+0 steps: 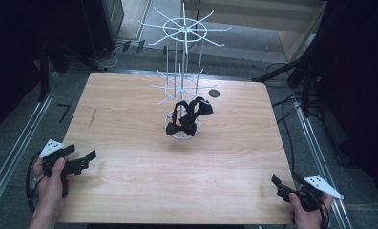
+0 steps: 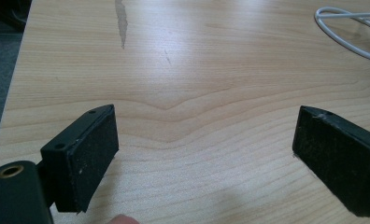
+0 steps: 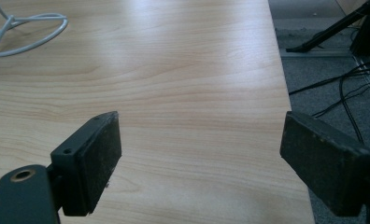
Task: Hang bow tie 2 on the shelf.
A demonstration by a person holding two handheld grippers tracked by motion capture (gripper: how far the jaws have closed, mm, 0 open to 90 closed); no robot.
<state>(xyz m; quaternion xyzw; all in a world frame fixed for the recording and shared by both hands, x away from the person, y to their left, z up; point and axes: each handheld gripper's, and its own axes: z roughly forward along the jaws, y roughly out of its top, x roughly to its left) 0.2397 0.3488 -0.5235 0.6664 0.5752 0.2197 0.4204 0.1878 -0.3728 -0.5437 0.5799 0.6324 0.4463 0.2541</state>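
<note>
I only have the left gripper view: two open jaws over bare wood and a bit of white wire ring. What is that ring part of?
Observer: It is the base of a tall white wire rack.
Operator: Anything on it?
Observer: Black straps hang low on the rack, just above its base.
Operator: Where is the other gripper?
Observer: The right gripper sits open at the table's near right corner.

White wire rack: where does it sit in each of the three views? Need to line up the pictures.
High view: the white wire rack stands at the centre far part of the table, with black bow ties hanging low on it.
Left gripper view: its ring base is at the top right corner.
Right gripper view: its ring base is at the top left corner.
Shared landmark: that ring base on the wood.
</note>
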